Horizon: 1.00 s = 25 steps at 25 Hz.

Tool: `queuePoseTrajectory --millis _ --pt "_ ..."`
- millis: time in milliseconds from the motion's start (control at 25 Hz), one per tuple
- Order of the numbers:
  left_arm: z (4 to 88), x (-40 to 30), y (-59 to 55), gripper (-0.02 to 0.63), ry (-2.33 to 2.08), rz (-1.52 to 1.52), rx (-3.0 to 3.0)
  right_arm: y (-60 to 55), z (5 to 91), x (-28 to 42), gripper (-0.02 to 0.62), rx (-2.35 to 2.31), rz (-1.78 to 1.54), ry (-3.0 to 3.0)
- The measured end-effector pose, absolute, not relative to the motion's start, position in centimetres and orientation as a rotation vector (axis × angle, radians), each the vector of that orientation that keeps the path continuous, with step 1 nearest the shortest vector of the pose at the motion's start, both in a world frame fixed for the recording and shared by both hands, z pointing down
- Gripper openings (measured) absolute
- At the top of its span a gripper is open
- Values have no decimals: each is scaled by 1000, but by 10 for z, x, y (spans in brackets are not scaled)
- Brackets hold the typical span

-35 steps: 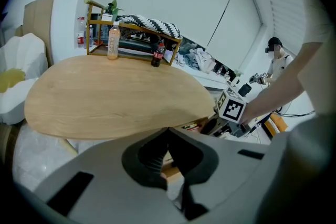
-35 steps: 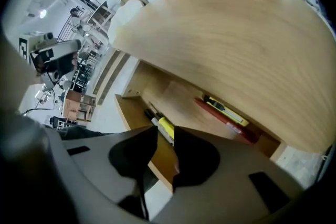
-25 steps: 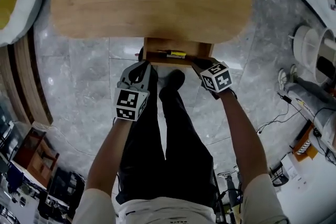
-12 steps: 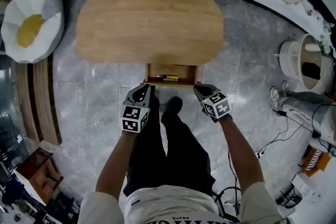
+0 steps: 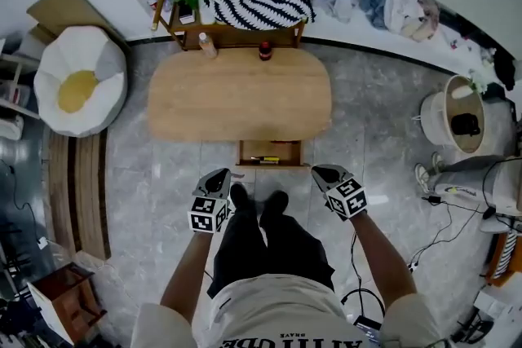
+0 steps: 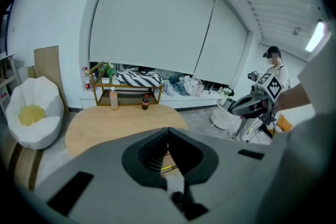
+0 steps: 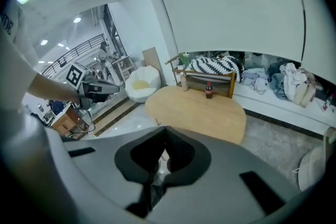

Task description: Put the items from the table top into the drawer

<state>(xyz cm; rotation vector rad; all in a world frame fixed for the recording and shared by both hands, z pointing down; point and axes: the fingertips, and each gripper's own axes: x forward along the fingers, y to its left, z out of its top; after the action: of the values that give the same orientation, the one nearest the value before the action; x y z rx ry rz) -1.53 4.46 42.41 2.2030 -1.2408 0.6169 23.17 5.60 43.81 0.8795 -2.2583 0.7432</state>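
1. Both claws have drawn back from the open drawer (image 5: 285,149). A second ago they were right at its front; now a strip of grey floor (image 5: 147,175) shows between them and it.
2. The left claw (image 5: 220,177) has its tips together with nothing between them.
3. The right claw (image 5: 325,173) is likewise closed and empty.
4. The drawer stays pulled out under the middle of the desk's near edge. A yellow pen-like item (image 5: 266,160) lies in it along the front wall, as before.
5. The wooden desk (image 5: 241,98) looks smaller and farther off than it did, and more of the room shows around it.
6. A cola bottle (image 5: 264,51) and a pale bottle (image 5: 207,45) now appear at the desk's far edge. Whether they stand on the desk or on the shelf behind it cannot be told.
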Motion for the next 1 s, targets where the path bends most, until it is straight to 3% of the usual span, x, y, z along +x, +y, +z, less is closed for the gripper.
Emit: queuePoseTrajectory --millis 400,1000 --pt "349 -48 81 20 -1214 537 2271 81 338 240 18 1232 673 -2331" --pt "253 -129 130 21 -1206 459 2413 178 239 186 20 1566 554 -2340"
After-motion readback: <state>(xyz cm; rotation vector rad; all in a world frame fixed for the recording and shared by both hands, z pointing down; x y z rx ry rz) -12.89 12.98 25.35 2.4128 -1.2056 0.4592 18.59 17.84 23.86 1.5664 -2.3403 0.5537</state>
